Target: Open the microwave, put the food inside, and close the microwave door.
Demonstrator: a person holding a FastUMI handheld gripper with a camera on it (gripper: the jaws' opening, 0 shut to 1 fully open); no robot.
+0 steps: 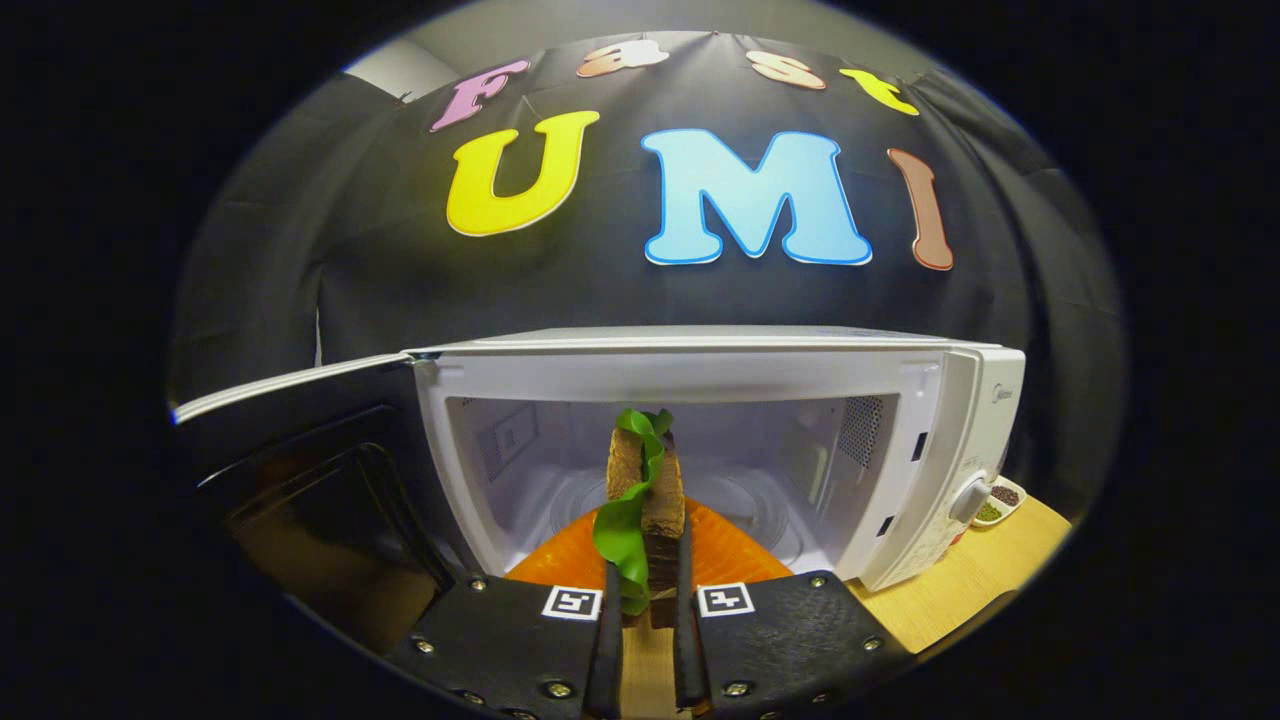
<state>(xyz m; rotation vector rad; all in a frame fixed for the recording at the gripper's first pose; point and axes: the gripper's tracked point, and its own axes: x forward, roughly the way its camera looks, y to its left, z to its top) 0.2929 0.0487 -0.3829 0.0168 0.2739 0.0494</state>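
Leafy sandwich (645, 490) (upright) in gripper (646, 585)

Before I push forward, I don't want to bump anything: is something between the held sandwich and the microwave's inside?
Nothing visible blocks it. The gripper is shut on the brown sandwich with green lettuce. The white microwave's door is swung open beside it, and the cavity ahead holds just its glass turntable.

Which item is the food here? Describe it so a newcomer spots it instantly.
Start at the white microwave, its door swung open to the left. In front of its cavity the gripper is shut on the sandwich, held on edge above an orange plate. Brown bread slices with a bright green lettuce leaf hanging out single it out.
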